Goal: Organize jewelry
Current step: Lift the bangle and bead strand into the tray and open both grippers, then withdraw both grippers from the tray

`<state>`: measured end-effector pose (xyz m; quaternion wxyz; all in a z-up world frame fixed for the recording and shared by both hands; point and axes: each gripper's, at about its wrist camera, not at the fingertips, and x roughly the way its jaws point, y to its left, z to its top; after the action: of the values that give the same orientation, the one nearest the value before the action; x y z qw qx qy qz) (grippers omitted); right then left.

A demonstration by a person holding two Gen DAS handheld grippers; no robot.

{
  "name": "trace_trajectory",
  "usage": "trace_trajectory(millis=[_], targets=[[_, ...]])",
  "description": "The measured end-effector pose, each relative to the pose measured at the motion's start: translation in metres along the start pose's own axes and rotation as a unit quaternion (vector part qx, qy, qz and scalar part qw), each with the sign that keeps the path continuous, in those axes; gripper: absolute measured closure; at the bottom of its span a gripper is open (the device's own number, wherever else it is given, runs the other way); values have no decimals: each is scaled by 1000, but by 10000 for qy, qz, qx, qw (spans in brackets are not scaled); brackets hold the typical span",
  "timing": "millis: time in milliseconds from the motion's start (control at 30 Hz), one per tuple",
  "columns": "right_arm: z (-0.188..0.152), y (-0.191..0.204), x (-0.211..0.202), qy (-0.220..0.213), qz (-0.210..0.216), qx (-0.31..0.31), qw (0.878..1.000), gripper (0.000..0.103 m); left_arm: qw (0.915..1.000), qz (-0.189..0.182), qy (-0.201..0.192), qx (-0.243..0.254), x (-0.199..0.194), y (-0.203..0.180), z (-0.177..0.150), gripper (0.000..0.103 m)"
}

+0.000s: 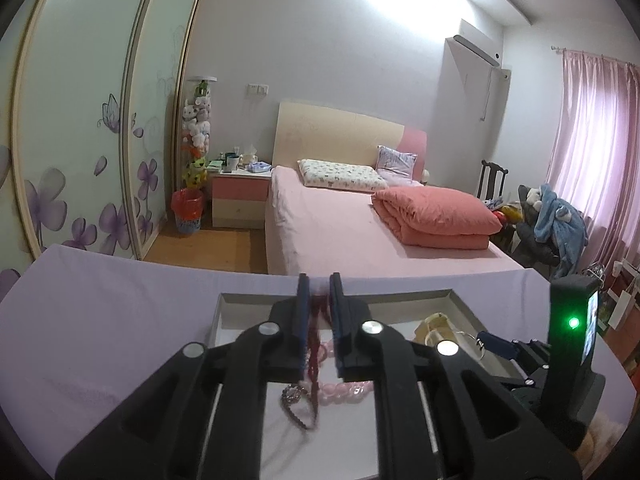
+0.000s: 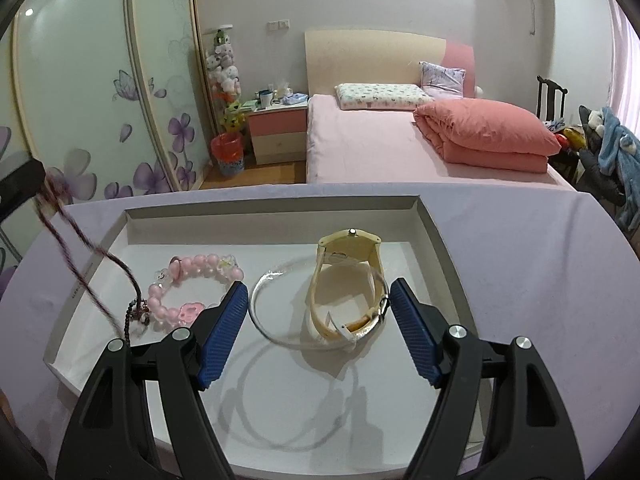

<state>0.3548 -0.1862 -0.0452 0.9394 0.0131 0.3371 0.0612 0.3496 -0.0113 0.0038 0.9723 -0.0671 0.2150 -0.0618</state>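
My left gripper (image 1: 318, 312) pinches the dark red cord necklace (image 1: 316, 320), pendant trailing in the white tray (image 2: 440, 216). Right gripper (image 2: 318, 312) gapes, empty. Lower slowly; avoid snagging the pink bracelet (image 2: 192, 292).

bracelet (image 2: 192, 292) left of watch (image 2: 348, 280), in tray (image 2: 272, 208)
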Motion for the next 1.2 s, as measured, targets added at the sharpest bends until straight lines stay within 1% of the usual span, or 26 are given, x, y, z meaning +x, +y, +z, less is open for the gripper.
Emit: trace_trajectory(millis=[33,67,433,600,633,667,800,933,1067,1200], targets=[[0,0,-1,-24,-22,1,10000,29,10000,37,-6,-5,0,2,0,83],[1,-2,-4,-43,-15,25,10000,29,10000,60,-11,-16,0,2,0,82],[9,2,-11,-154,-26,33,9999,29,9998,200,-28,-96,-12,12,-3,81],[0,6,-33,-287,27,-116,9995,30,9997,166,-20,-161,-32,16,-10,81],[-2,7,-37,-301,39,-142,9994,30,9997,142,-17,-177,-36,17,-11,80],[-7,7,-44,-318,71,-179,9993,30,9997,121,-19,-198,-44,17,-15,77],[-27,10,-66,-367,149,-338,9986,30,9996,24,33,-270,-71,19,-37,74],[-49,11,-84,-328,226,-500,9980,30,9994,-32,124,-313,-95,20,-61,69],[-75,13,-99,-256,301,-606,9974,29,9985,-78,320,-445,-112,21,-88,67],[-92,14,-109,-169,372,-628,9972,30,9964,-165,667,-490,-117,18,-111,65]])
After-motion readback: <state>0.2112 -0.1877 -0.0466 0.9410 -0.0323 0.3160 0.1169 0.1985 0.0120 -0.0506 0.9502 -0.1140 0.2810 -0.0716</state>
